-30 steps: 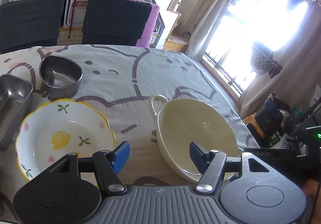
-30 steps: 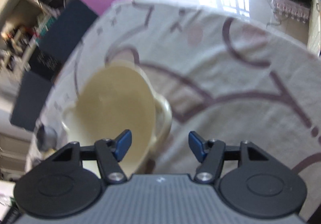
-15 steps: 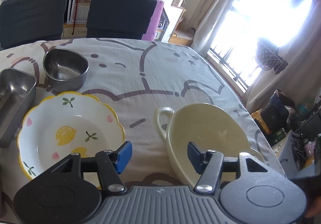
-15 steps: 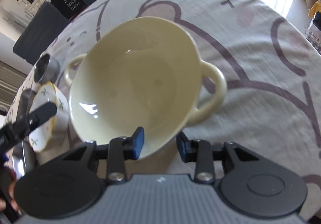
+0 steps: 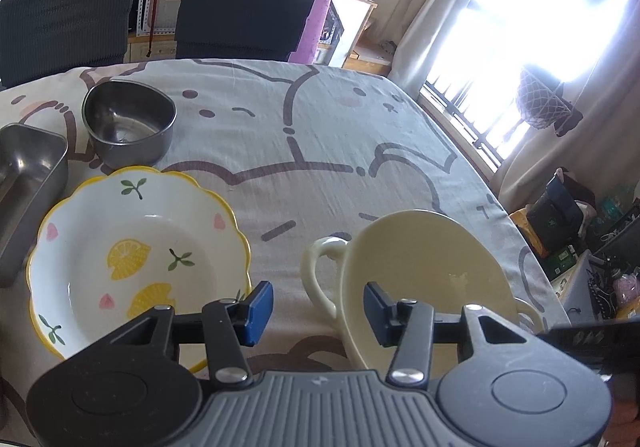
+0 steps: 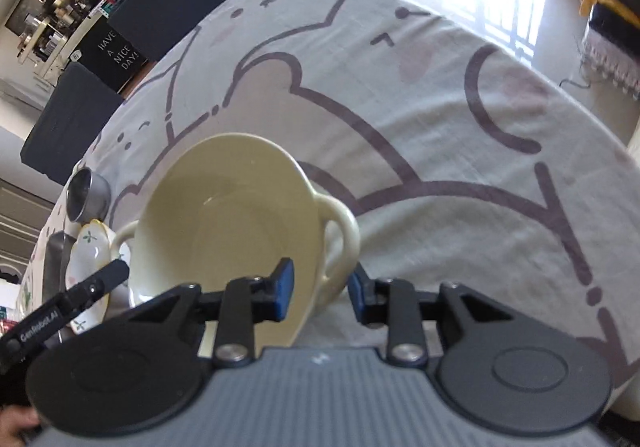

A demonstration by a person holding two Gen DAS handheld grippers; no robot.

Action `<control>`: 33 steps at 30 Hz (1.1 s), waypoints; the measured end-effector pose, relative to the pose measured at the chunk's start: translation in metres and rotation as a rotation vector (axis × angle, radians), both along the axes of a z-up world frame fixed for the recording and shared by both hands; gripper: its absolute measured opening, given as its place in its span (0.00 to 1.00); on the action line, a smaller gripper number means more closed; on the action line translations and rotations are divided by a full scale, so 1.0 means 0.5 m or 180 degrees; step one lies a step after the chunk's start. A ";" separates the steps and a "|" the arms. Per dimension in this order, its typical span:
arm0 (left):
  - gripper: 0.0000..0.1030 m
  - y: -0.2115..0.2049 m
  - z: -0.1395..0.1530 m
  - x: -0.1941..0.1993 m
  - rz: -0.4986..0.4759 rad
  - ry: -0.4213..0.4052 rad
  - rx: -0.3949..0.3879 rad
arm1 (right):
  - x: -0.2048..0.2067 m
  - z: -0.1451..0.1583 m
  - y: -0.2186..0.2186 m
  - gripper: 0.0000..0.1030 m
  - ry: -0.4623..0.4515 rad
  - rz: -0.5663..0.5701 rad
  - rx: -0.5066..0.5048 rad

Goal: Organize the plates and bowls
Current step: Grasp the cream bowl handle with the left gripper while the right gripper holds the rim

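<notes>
Since the cream bowl (image 6: 224,231) is tipped up at lower centre, the right gripper (image 6: 318,289), jaws just closing, looks clamped on its rim and handle, probably to stack it. The left gripper (image 5: 318,311), also narrowing, is empty beside the lemon plate (image 5: 136,259).

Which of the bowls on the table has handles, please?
The plain cream bowl, with a loop handle on each side. The lemon-patterned bowl has a scalloped yellow rim, and the steel bowl has none.

Right tool (image 6: 320,295) closing astride cream bowl (image 6: 224,223) rim
</notes>
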State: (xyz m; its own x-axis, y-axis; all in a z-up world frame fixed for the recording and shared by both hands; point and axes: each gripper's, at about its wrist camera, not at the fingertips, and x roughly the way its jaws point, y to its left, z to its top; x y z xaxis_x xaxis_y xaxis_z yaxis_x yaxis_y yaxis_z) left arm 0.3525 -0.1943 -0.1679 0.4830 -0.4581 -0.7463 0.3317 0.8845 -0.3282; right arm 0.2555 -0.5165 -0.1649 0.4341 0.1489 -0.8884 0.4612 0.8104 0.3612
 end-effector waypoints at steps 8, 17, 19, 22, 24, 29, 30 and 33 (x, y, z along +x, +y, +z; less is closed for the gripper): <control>0.49 -0.001 -0.007 0.000 -0.0022 0.0052 0.0018 | 0.019 -0.019 0.109 0.36 0.0255 0.1008 -0.0411; 0.44 -0.017 -0.017 0.004 -0.0074 0.0173 0.0077 | -0.035 0.008 0.072 0.34 0.0267 0.0982 -0.0509; 0.42 -0.021 -0.020 0.004 -0.0101 0.0186 0.0098 | -0.051 0.023 0.039 0.34 0.0160 0.0728 -0.0573; 0.38 -0.024 -0.024 0.006 -0.0137 0.0218 0.0086 | -0.060 0.032 -0.017 0.36 -0.0045 0.0312 -0.0413; 0.34 -0.026 -0.024 0.008 -0.0153 0.0243 0.0066 | -0.058 0.027 -0.036 0.37 -0.0083 0.0220 -0.0292; 0.28 -0.034 -0.026 0.012 -0.0220 0.0271 0.0062 | -0.052 0.021 -0.034 0.32 -0.0050 0.0278 -0.0284; 0.28 -0.036 -0.026 0.013 -0.0223 0.0277 0.0069 | -0.052 0.022 -0.031 0.29 -0.0044 0.0294 -0.0266; 0.28 -0.037 -0.028 0.019 -0.0242 0.0317 0.0063 | -0.031 0.017 -0.017 0.26 -0.0020 0.0301 -0.0274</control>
State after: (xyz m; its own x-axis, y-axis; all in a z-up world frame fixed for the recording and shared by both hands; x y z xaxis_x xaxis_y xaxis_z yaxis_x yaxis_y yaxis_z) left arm 0.3619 -0.2130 -0.1816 0.3706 -0.4753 -0.7980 0.3646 0.8646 -0.3457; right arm 0.2398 -0.5250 -0.1562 0.4273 0.1127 -0.8971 0.3794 0.8783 0.2910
